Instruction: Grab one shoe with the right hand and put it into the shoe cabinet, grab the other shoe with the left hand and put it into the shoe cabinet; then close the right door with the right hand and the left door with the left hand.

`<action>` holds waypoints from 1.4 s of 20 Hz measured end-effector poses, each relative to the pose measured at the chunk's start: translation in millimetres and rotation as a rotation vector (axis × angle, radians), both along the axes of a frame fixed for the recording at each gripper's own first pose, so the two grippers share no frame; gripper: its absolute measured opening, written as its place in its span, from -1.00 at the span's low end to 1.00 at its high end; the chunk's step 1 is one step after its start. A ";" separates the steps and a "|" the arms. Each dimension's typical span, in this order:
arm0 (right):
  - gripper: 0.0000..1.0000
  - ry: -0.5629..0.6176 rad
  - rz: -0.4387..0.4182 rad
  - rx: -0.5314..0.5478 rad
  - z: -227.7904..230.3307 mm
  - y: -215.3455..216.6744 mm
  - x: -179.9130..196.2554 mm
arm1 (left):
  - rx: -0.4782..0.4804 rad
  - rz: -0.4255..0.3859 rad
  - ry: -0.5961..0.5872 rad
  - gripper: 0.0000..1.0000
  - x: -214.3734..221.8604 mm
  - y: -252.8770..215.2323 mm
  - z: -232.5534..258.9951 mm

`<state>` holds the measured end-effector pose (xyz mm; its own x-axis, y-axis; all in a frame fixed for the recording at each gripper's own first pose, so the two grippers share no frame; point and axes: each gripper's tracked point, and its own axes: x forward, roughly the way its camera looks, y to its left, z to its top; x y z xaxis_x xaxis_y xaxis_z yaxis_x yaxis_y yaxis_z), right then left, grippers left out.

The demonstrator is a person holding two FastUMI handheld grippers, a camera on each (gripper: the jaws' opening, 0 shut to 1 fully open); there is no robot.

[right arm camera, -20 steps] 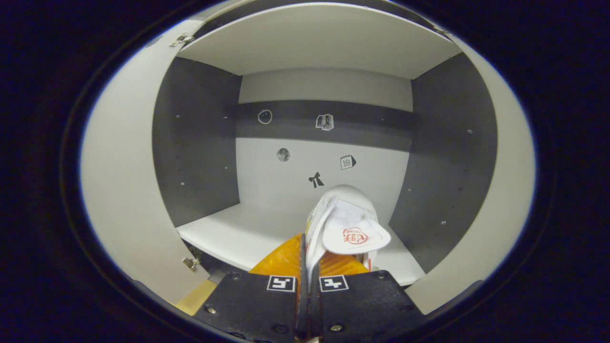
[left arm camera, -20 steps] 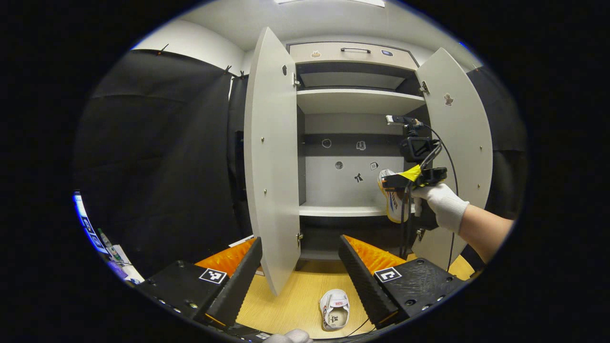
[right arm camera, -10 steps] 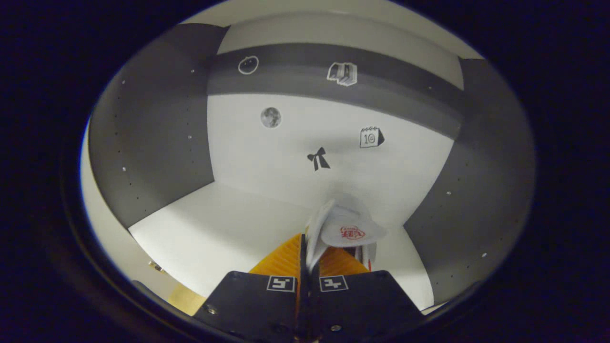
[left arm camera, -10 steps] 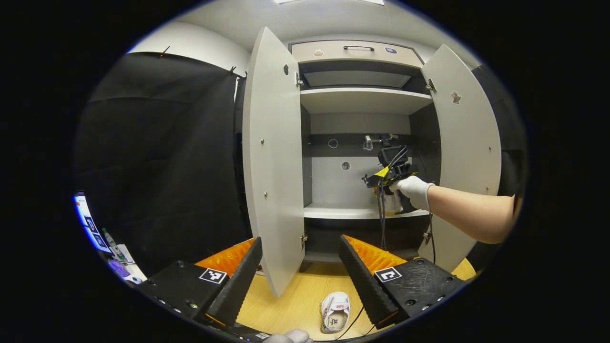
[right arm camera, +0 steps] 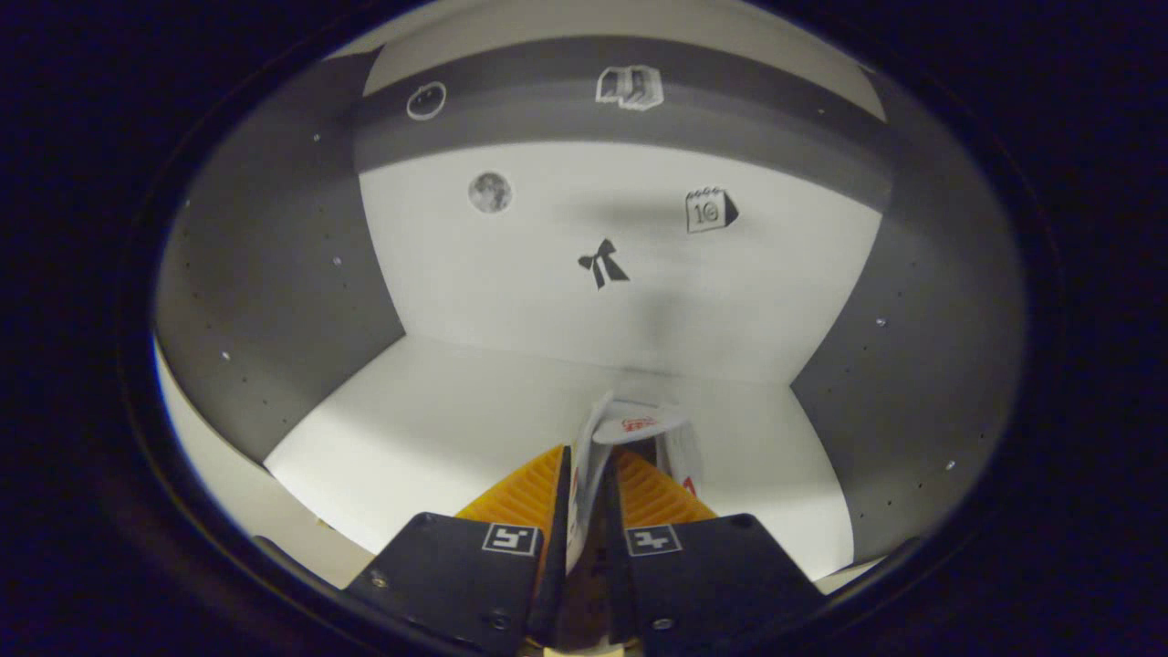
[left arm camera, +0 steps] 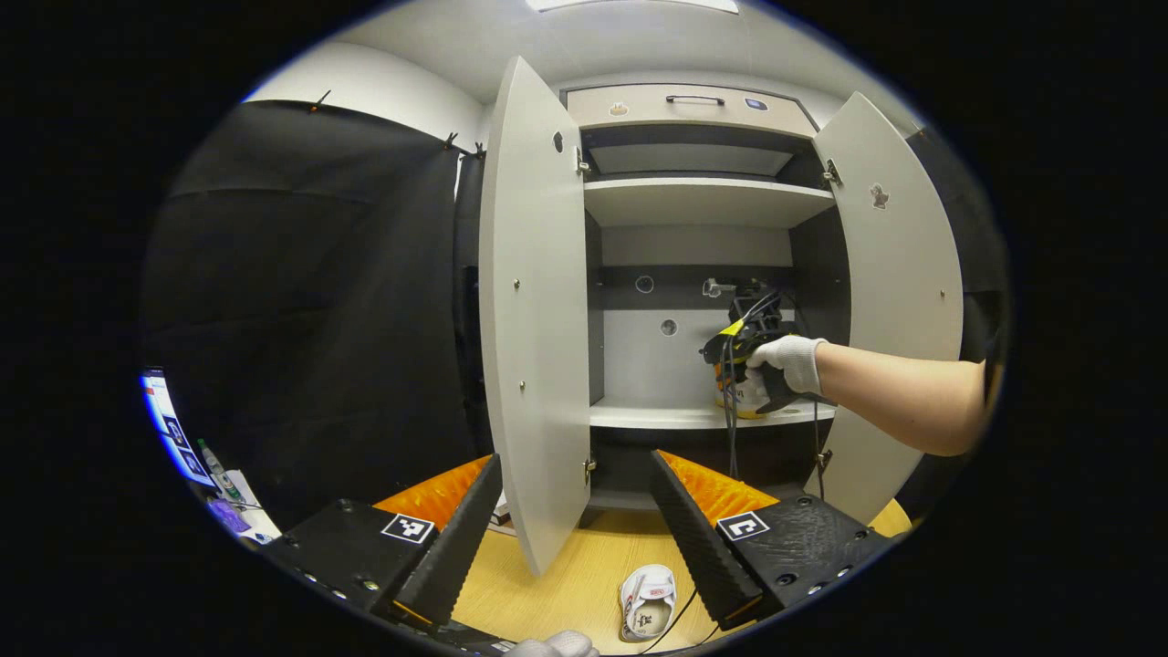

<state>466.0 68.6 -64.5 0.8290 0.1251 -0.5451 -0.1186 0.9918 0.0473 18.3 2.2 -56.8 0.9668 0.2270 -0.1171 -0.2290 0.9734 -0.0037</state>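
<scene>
While the right gripper [right arm camera: 589, 484] is reaching inside the shoe cabinet [left arm camera: 698, 203], its fingers are pinching the edge of the first shoe [right arm camera: 630, 438], which is sitting low over the white shelf [right arm camera: 438, 429]; whether the sole is touching, I can't tell. From the left gripper view, a gloved hand [left arm camera: 792, 363] is holding that tool at the shelf's right end, by the right door [left arm camera: 899, 301]. Release isn't done yet, so step one is nearly finished by my read. The left gripper [left arm camera: 575, 511] is hanging with its fingers spread wide and gripping nothing, above the second shoe [left arm camera: 648, 600] lying on the wooden floor [left arm camera: 566, 584]. Left door [left arm camera: 534, 310] and right door are both standing open. Remaining: second shoe, both doors.
</scene>
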 end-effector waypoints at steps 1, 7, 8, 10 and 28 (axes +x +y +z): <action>-0.37 -0.067 -0.006 0.007 18.9 -3.5 -4.0 | 0.004 -0.001 -0.005 0.93 -0.2 1.4 0.9; 0.83 -0.430 -0.045 -0.001 117.1 -26.9 -90.0 | -0.003 -0.049 -0.014 0.93 -4.4 4.9 2.9; 0.96 -0.475 -0.049 0.008 131.2 -28.8 -108.1 | -0.002 -0.060 -0.019 0.93 -5.4 4.8 4.0; 1.00 -0.528 -0.059 0.038 144.0 -33.2 -146.7 | 0.000 -0.081 -0.026 0.93 -7.2 5.1 5.9; 1.00 -0.510 -0.155 0.091 24.6 -95.9 -379.0 | 0.059 -0.286 -0.025 0.92 -1.6 -22.7 -14.2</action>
